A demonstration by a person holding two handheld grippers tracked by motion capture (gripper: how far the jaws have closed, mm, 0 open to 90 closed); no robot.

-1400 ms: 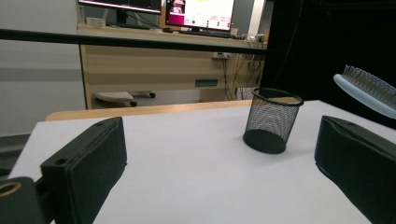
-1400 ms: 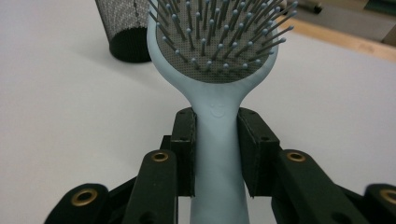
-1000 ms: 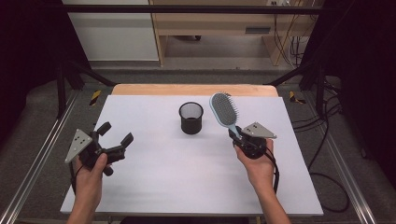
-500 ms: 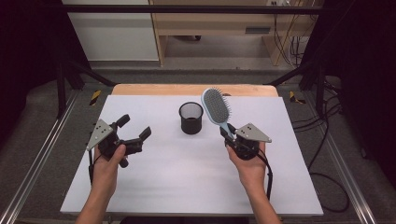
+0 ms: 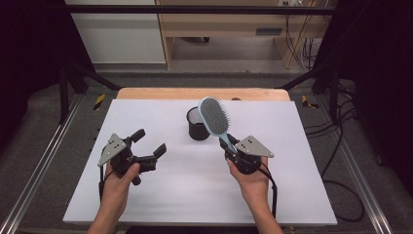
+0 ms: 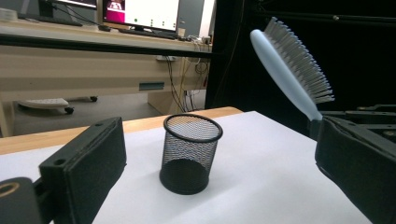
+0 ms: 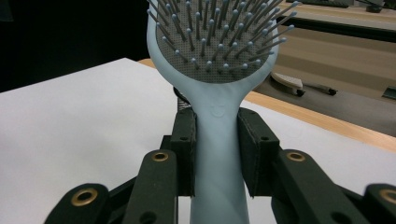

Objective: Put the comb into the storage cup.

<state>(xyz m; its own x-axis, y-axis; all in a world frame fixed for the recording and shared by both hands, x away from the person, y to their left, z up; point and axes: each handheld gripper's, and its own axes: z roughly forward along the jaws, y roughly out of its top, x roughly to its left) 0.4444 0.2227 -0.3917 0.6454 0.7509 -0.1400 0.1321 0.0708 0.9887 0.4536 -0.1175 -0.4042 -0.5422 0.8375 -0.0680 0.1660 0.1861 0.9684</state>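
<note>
Hairbrush (image 5: pixel 214 115), pale blue, is pinched by its handle in the right gripper (image 5: pixel 233 152) jaws, raised beside a black mesh cup (image 5: pixel 197 125). Left gripper (image 5: pixel 148 146) jaws are spread above the white worktop (image 5: pixel 185 195).

We see a pale blue plastic hairbrush (image 5: pixel 215 118) with a grey bristle pad, a black wire-mesh cup (image 6: pixel 190 152), and a white tabletop (image 5: pixel 160 190) edged in light wood.

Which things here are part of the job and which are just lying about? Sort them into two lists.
In play:
- hairbrush, handle clamped in the right gripper, head raised
- black mesh cup, upright on the table, probably the target
- left gripper, open, holding nothing

Lying about:
- cables on the floor
- wooden desk behind the table
</note>
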